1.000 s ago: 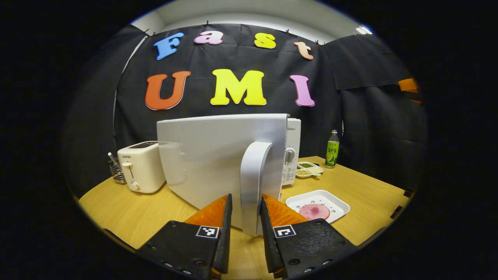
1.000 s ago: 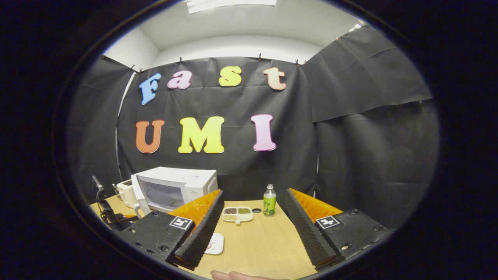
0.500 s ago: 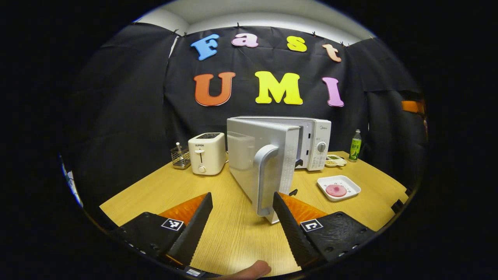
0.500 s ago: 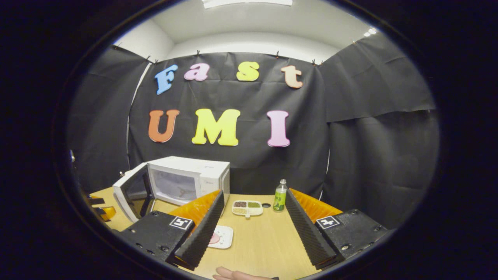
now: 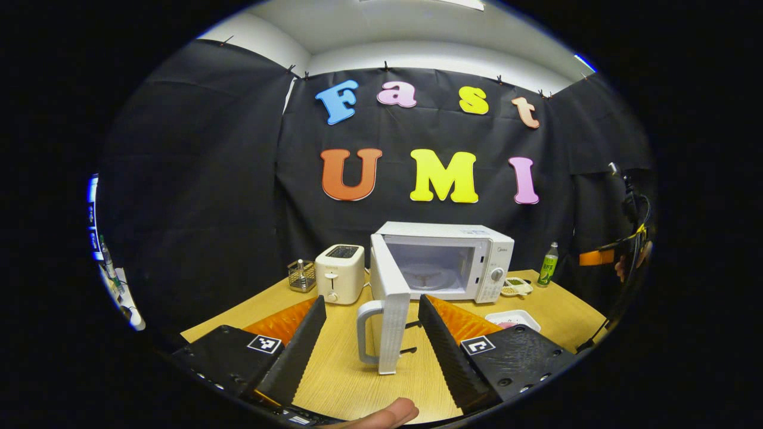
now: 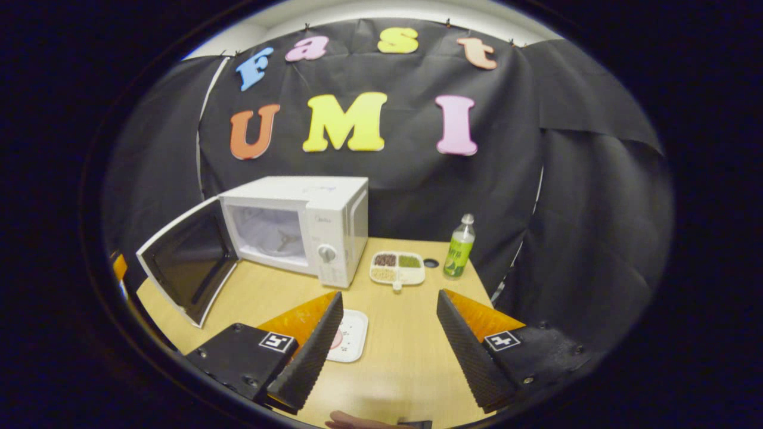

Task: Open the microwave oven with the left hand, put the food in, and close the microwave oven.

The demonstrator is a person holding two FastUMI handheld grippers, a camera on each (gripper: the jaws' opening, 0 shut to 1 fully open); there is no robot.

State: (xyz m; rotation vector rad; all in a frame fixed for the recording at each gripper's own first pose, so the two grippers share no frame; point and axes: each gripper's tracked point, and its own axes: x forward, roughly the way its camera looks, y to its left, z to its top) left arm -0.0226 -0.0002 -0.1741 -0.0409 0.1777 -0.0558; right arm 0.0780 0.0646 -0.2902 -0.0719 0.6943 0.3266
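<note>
Microwave point(image 5: 444, 262) door point(image 5: 390, 319) is being left open; both claws, left point(image 5: 372, 342) and right point(image 6: 387, 342), are being held spread, empty. Next, the food tray point(image 6: 349, 336) probably needs grasping.

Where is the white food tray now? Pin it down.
The food tray lies flat on the wooden table in front of the open microwave; in the right gripper view it is partly behind the right gripper's left finger.
</note>
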